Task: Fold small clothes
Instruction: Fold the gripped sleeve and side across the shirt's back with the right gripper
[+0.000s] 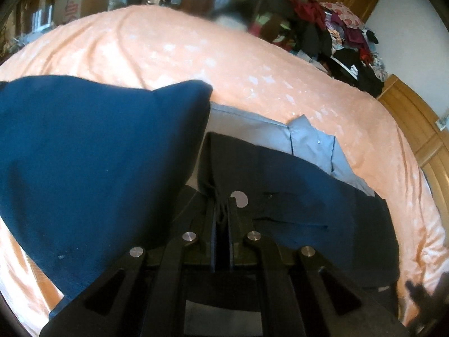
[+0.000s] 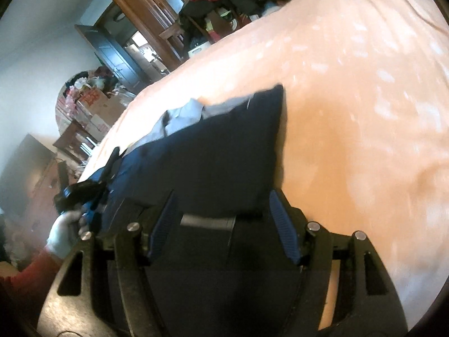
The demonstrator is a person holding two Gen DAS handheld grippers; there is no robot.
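A navy garment [image 1: 294,196] lies on the orange bedspread [image 1: 182,56], on top of a light grey-blue garment [image 1: 308,143]. My left gripper [image 1: 221,210] is shut on a bunched fold of the navy cloth, and a large navy flap [image 1: 84,154] hangs lifted at the left. In the right wrist view the navy garment [image 2: 219,151] spreads just ahead of my right gripper [image 2: 224,219]. That gripper is open, its blue pads [image 2: 283,224] wide apart at the cloth's near edge. The left gripper [image 2: 84,191] shows there at the garment's left end, held by a gloved hand [image 2: 64,236].
A heap of mixed clothes [image 1: 336,28] is piled at the bed's far right. A wooden wardrobe [image 1: 421,129] stands along the right side, and cardboard boxes [image 1: 75,2] sit beyond the far left edge. Open bedspread [image 2: 364,98] stretches right of the garment.
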